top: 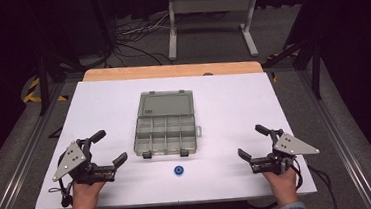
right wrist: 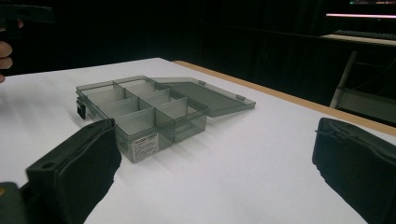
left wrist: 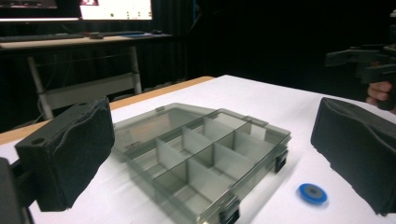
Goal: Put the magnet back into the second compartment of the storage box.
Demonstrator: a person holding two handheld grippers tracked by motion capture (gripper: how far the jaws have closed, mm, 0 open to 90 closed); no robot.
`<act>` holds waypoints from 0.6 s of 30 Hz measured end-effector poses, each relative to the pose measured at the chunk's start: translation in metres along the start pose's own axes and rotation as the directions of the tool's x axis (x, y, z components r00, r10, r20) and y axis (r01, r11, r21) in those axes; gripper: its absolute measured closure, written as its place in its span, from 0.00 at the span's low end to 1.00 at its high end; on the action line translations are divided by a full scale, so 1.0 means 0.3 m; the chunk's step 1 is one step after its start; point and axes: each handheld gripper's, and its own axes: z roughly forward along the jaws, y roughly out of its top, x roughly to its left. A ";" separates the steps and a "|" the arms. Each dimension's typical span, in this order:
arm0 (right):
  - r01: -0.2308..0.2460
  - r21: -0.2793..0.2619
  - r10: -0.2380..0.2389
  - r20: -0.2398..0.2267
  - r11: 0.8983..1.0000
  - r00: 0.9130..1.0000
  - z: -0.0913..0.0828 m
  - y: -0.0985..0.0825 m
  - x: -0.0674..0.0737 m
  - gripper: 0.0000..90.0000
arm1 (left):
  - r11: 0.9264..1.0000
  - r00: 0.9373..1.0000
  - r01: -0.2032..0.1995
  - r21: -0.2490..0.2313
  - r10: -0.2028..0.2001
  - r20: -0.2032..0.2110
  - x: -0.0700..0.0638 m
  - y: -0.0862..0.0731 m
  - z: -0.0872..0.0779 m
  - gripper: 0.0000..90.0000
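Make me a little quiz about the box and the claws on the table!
1. True or false: the lid of the box is shut.
2. What colour is the little round thing in front of the box?
A red
B blue
C green
3. Fill in: the left claw and the right claw are both ___, holding nothing.

Key: 1 false, the lid lies open behind the box. 2 B. 3 open.
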 end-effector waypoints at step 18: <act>-0.002 0.005 0.002 -0.010 1.000 1.000 0.002 -0.001 -0.001 0.01 | 1.000 0.992 -0.012 -0.012 0.013 0.125 -0.077 0.041 0.133 0.00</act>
